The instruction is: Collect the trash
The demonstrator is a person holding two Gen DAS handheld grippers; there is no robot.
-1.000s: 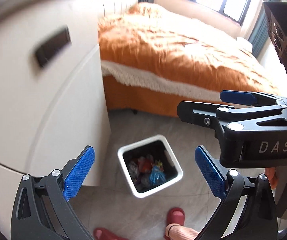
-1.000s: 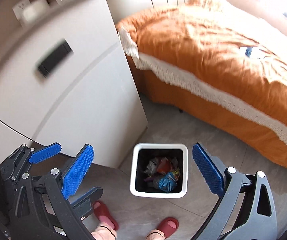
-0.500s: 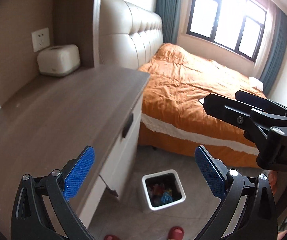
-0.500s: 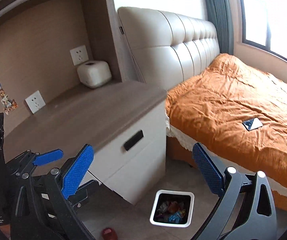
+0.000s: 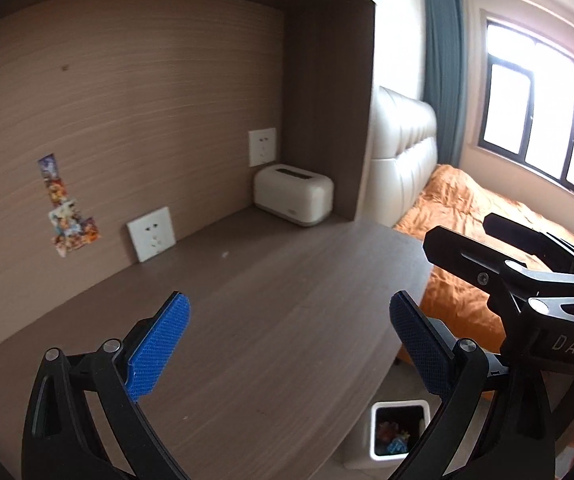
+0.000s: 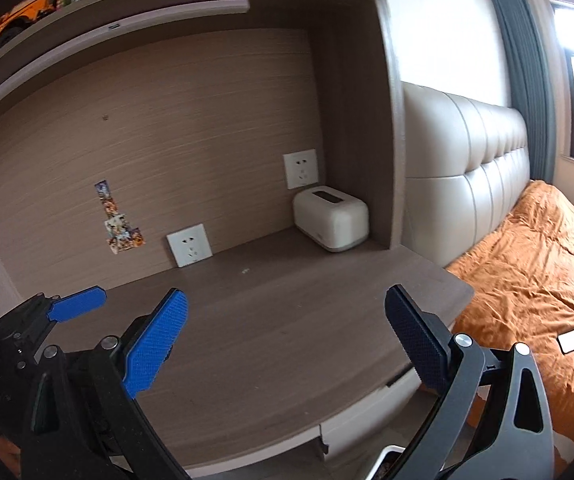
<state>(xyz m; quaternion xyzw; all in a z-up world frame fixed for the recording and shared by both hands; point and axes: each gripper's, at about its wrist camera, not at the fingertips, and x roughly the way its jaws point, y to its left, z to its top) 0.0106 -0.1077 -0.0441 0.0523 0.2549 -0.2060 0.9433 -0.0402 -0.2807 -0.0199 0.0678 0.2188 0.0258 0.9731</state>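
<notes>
My left gripper (image 5: 287, 344) is open and empty, held above the brown wooden desk top (image 5: 247, 300). My right gripper (image 6: 287, 340) is open and empty too, above the same desk top (image 6: 271, 320); it also shows at the right of the left wrist view (image 5: 527, 276). A white square trash bin (image 5: 399, 428) with colourful wrappers inside stands on the floor below the desk's right edge. Only its rim corner (image 6: 387, 454) shows in the right wrist view. I see no loose trash on the desk apart from a tiny white speck (image 5: 225, 255).
A cream tissue box (image 5: 293, 195) stands at the desk's back right corner. Wall sockets (image 5: 151, 233) and stickers (image 5: 67, 216) are on the back panel. A bed with an orange cover (image 6: 535, 280) lies to the right, with a phone (image 6: 573, 340) on it.
Both grippers have risen and tilted up from looking down at the bin on the floor to looking across the desk top. The bin has slid to the bottom edge of both views.
</notes>
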